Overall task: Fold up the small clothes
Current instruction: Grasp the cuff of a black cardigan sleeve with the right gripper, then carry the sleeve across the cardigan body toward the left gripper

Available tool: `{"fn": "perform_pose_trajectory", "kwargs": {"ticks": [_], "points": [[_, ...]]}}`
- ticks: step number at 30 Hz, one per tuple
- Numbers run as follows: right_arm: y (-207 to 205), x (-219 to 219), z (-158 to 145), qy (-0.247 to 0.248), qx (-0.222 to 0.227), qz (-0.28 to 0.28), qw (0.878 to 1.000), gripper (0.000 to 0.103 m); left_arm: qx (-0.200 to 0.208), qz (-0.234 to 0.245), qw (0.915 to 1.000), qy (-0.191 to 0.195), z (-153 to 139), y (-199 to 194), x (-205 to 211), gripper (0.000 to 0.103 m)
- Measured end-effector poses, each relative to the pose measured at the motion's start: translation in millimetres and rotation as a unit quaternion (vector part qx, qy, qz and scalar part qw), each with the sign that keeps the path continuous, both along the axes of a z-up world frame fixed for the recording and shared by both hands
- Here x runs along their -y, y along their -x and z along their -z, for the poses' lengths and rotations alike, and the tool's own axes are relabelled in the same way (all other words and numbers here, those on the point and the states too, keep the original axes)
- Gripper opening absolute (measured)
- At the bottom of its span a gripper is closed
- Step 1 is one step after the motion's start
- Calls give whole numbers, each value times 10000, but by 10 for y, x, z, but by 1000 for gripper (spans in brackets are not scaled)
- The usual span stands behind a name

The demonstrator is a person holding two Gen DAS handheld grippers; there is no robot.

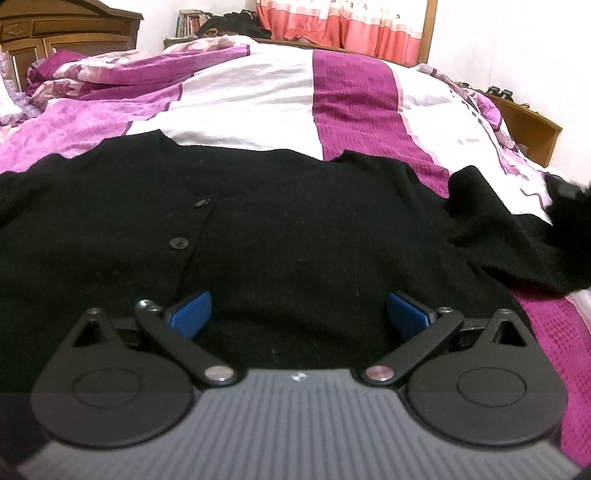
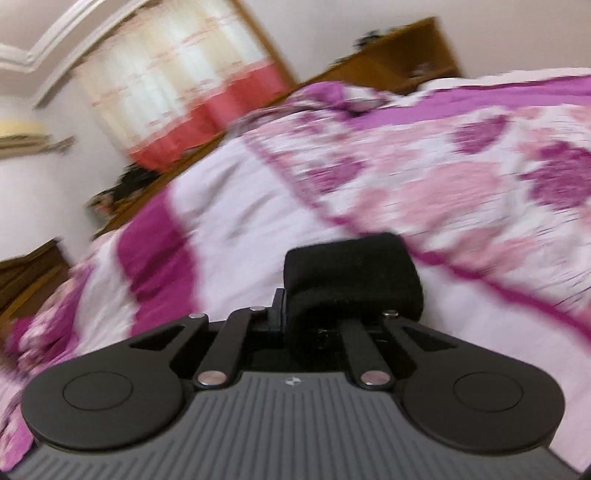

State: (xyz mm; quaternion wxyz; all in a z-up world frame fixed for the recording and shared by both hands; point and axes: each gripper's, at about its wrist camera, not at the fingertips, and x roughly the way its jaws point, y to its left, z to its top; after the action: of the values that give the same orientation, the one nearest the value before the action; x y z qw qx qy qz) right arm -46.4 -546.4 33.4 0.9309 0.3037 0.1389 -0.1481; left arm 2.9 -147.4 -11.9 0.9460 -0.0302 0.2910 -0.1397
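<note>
From the left wrist view, a black cardigan [image 1: 280, 229] lies flat on the bed [image 1: 266, 96]. It covers most of the near part of the bed. Two dark buttons [image 1: 178, 242] show on its front, one above the other. The left tongs [image 1: 299, 314] are just over the cardigan, near its bottom part. Their blue pads [image 1: 192, 314] are spread wide apart, and nothing is between them. On the right side, a black sleeve [image 1: 517, 236] is lifted up off the bed. The bed has a purple and white cover. Behind it are a red curtain [image 1: 343, 26] and a brown cupboard [image 1: 66, 33].

From the right wrist view, the picture is blurry and tilted. The right tongs [image 2: 334, 314] are pressed together on a black cuff [image 2: 354, 273]. The cuff sticks out past the tongs and wraps over them. Below is the bed [image 2: 406, 177] with its pink and purple flowers. Far back is the red curtain [image 2: 207, 110].
</note>
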Motion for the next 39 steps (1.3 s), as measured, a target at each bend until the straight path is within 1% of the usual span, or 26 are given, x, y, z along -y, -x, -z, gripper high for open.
{"fn": "perform_pose_trajectory", "kwargs": {"ticks": [3, 6, 8, 10, 12, 14, 17, 19, 21, 23, 25, 26, 28, 30, 31, 32, 33, 34, 35, 37, 38, 39], "points": [[-73, -466, -118, 297, 144, -642, 9974, 6, -16, -14, 10000, 50, 1, -12, -13, 103], [-89, -930, -166, 540, 250, -1332, 9893, 6, 0, -38, 9998, 169, -7, -12, -51, 103], [-88, -1191, -137, 725, 139, -1673, 9831, 6, 27, -64, 9996, 269, -13, -4, -78, 103], [-75, -1396, -77, 919, -23, -1897, 9775, 6, 37, -96, 9990, 442, -18, 1, -126, 103], [-79, -1554, -7, 1126, -200, -2008, 9729, 6, 42, -106, 9986, 520, -25, 3, -150, 103], [-89, -1656, 44, 1212, -291, -2058, 9706, 6, 44, -118, 9985, 530, -27, 8, -154, 103], [-91, -1769, 67, 1335, -313, -2078, 9685, 6, 86, -231, 9975, 656, -85, 36, -222, 103], [-96, -1836, 87, 1493, -317, -2108, 9655, 6, 278, -384, 9959, 768, -158, 112, -348, 103], [-111, -1929, 91, 1696, -395, -2148, 9610, 6, 275, -438, 9962, 700, -238, 127, -452, 103], [-166, -2106, 104, 2123, -599, -2279, 9484, 6, -3, -397, 9972, 630, -294, 57, -571, 103], [-149, -2333, 152, 2712, -761, -2447, 9278, 7, -399, -305, 9954, 814, -302, -42, -732, 103], [-162, -2430, 171, 2886, -842, -2564, 9186, 7, -513, -273, 9940, 923, -303, -71, -805, 103], [-156, -2597, 217, 3118, -978, -2805, 9025, 7, -618, -108, 9919, 1108, -290, -108, -938, 103], [-134, -2768, 248, 3494, -1043, -2936, 8836, 7, -637, 160, 9918, 1098, -253, -123, -993, 103], [-112, -2842, 263, 3704, -1061, -2975, 8735, 8, -604, 236, 9916, 1116, -237, -133, -1009, 103], [-98, -2901, 269, 3840, -1080, -3008, 8663, 10, -595, 230, 9907, 1205, -230, -150, -1017, 103], [-90, -2961, 275, 3938, -1118, -3052, 8598, 15, -617, 178, 9884, 1377, -233, -177, -1025, 103], [-69, -3003, 295, 4013, -1174, -3126, 8529, 30, -671, 131, 9840, 1645, -244, -222, -1031, 103], [-36, -3047, 311, 4083, -1210, -3175, 8472, 48, -722, 139, 9790, 1902, -255, -258, -1040, 103], [61, -3147, 342, 4349, -1205, -3166, 8343, 61, -824, 185, 9699, 2285, -276, -317, -1073, 103], [131, -3210, 359, 4562, -1179, -3064, 8271, 65, -886, 171, 9661, 2418, -280, -342, -1102, 103], [205, -3276, 378, 4763, -1158, -2985, 8189, 66, -970, 146, 9625, 2529, -276, -366, -1137, 103]]}}
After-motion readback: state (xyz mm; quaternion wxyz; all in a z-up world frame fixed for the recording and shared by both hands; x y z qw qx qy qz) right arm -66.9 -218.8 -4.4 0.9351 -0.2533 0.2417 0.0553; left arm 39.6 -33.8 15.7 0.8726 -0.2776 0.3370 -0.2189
